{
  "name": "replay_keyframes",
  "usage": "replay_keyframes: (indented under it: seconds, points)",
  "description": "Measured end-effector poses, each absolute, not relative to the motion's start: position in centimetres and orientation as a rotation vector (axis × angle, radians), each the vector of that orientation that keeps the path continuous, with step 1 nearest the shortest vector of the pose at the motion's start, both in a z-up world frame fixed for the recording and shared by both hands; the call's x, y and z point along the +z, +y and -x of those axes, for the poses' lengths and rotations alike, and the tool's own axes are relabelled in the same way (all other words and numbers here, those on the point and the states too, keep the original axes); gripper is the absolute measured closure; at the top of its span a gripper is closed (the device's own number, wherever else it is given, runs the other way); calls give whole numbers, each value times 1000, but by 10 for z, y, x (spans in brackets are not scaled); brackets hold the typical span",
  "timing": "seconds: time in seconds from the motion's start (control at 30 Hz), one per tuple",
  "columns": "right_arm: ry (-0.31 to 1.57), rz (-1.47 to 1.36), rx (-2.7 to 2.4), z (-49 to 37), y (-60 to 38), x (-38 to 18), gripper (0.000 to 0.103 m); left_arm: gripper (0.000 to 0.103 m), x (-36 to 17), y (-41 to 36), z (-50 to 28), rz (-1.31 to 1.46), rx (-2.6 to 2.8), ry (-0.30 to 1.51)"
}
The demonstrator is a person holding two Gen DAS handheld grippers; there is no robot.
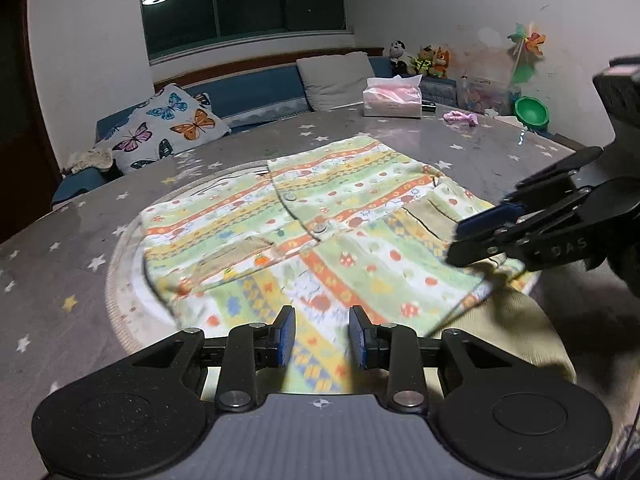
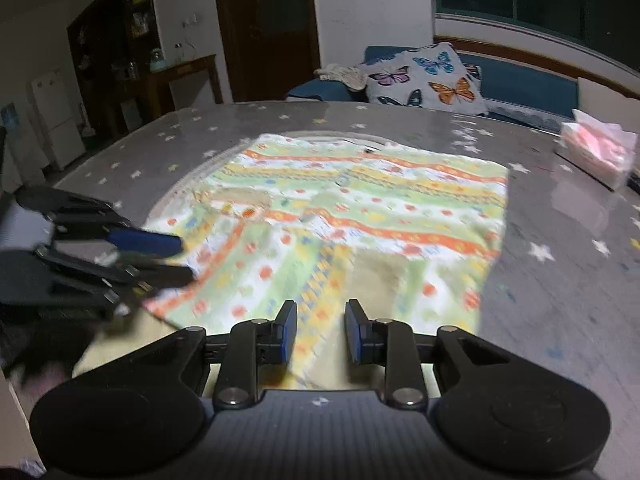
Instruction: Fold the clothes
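You see a green, yellow and orange striped garment (image 1: 320,224) mid-frame on your grey star-patterned tablecloth (image 1: 60,248); butterfly-print pillow (image 1: 168,128) upper left.

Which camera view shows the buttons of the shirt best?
The left wrist view. There two round buttons sit sharp along the front edge of the patterned shirt. In the right wrist view the shirt is blurred, and only one faint button can be guessed.

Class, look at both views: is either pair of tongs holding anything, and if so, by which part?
Nothing is held. The left tongs and right tongs both stand open above the patterned garment.
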State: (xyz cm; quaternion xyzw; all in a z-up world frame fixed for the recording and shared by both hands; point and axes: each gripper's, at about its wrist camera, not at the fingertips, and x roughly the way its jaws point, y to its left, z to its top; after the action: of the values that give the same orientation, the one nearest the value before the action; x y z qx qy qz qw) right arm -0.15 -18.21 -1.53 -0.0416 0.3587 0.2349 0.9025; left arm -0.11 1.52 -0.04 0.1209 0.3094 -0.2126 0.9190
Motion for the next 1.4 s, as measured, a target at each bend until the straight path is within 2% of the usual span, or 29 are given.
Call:
replay_keyframes:
  seconds: [0.13, 0.2, 0.27, 0.4, 0.43, 0.67, 0.73, 0.8, 0.9, 1.2, 1.23, 1.37, 1.4]
  points:
    - [745, 98, 497, 15, -193, -13, 77, 70, 6, 28, 26, -317, -443, 622]
    - [746, 112, 503, 21, -196, -11, 75, 62, 7, 32, 39, -369, -449, 613]
    - [745, 131, 505, 26, -196, -9, 70, 55, 5, 30, 54, -448, -457, 597]
    - [744, 154, 510, 35, -197, -5, 65, 51, -4, 18, 73, -566, -489, 552]
    - [745, 161, 511, 37, -198, -4, 61, 51, -6, 15, 76, -578, -503, 540]
    - [739, 232, 507, 55, -204, -1, 55, 51, -14, -18, 79, -587, -600, 461]
    - [735, 256, 508, 59, -205, -1, 50, 58, -12, -20, 74, -554, -612, 459]
    - [731, 285, 514, 64, -205, -2, 49, 79, -9, -22, 69, -520, -622, 456]
    - [712, 334, 538, 69, -201, -4, 42, 93, 1, -19, 57, -435, -611, 470]
    - [616, 384, 612, 56, -172, -6, 41, 96, 30, -9, 6, -246, -581, 508]
    - [620, 366, 619, 52, -170, -7, 43, 96, 30, -9, 1, -239, -581, 513]
    - [689, 258, 639, 31, -168, -9, 77, 95, 29, -5, -9, -212, -579, 541]
    - [703, 233, 638, 27, -169, -9, 82, 93, 28, -3, -7, -212, -576, 544]
